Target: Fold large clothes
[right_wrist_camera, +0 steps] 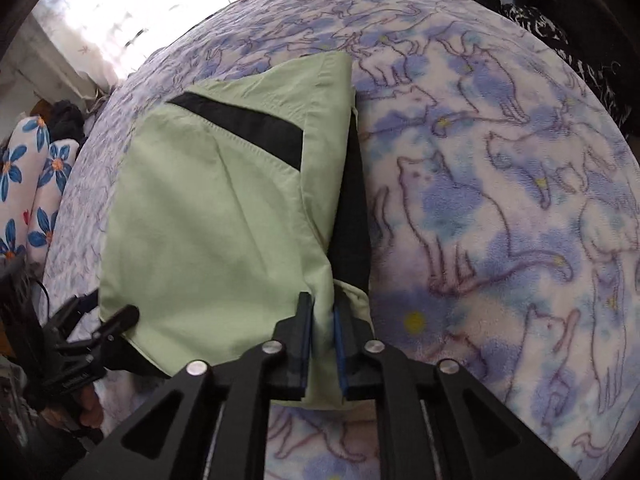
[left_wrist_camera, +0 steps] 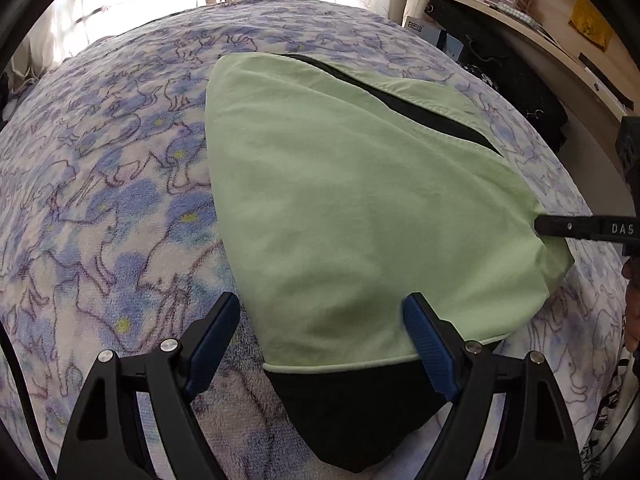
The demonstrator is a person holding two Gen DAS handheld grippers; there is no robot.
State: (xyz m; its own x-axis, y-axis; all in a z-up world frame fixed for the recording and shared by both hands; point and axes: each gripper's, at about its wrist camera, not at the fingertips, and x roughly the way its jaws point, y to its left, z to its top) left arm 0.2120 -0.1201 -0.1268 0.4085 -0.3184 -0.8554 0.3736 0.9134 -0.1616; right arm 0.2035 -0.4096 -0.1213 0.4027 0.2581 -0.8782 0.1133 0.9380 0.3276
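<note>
Pale green cotton with black lining, that's the garment (left_wrist_camera: 352, 200), lying partly folded on the fleece blanket (left_wrist_camera: 120, 200) printed with blue blotches and outlined cats; the blanket spreads wide on every side of the garment, so there's plenty of open cloth around it. The left gripper (left_wrist_camera: 320, 340) sits at the garment's near hem with its blue-padded jaws spread wide; one finger (left_wrist_camera: 428, 348) rests on the green cloth beside the hem, the other lies off the garment on the blanket; nothing is pinched between them. The near hem shows a light piped edge, and below it a black panel pokes out toward the camera; a black diagonal strip runs along the garment's far edge.

Over to the right wrist view: the right gripper (right_wrist_camera: 322, 336) has its jaws nearly together, clamped on a bunched corner of the garment (right_wrist_camera: 208, 216), green fabric squeezed between the blue pads; a long black band runs up the garment's side next to the blanket (right_wrist_camera: 500, 200).

Only the left view shows the wooden shelf (left_wrist_camera: 520, 12) with small boxes, beyond the garment's far side; only the right view shows the flower-print pillows (right_wrist_camera: 32, 184) off the garment's other side, and the left gripper (right_wrist_camera: 92, 320) seen side-on at the hem.
</note>
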